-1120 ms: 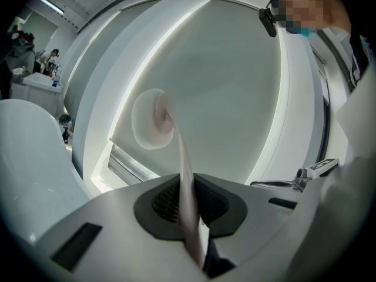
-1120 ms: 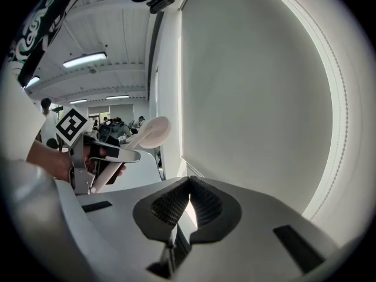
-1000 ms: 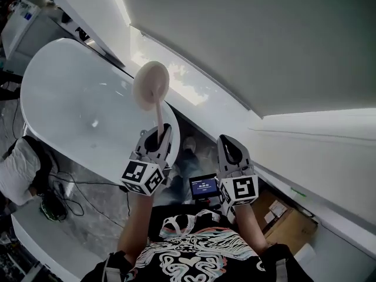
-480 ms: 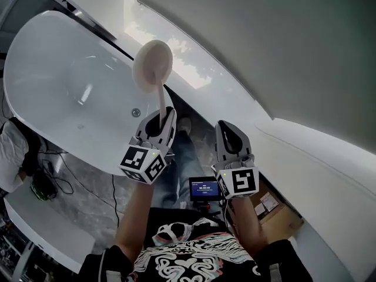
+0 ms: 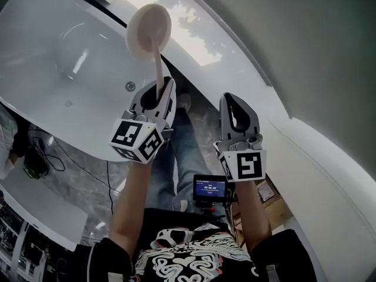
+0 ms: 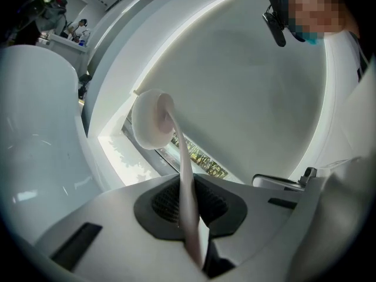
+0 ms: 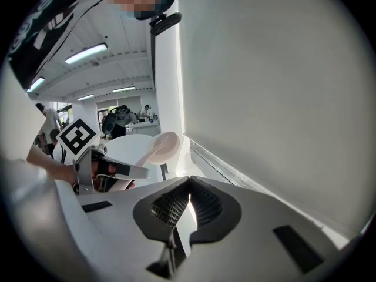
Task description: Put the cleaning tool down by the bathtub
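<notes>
With left gripper (image 5: 160,90) clenched on the thin handle of the cleaning tool (image 5: 150,34), might swing top-heavy in that pinch and knock the bathtub (image 5: 47,87).

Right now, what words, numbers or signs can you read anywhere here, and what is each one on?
Nothing can be read well enough to quote.
Small black screen by the person's waist: a row of white digits, too small to read.
Marker cubes on the left claw and the right claw: black-and-white square codes, not letters.
Black shirt: white swirl print, no legible words.
</notes>
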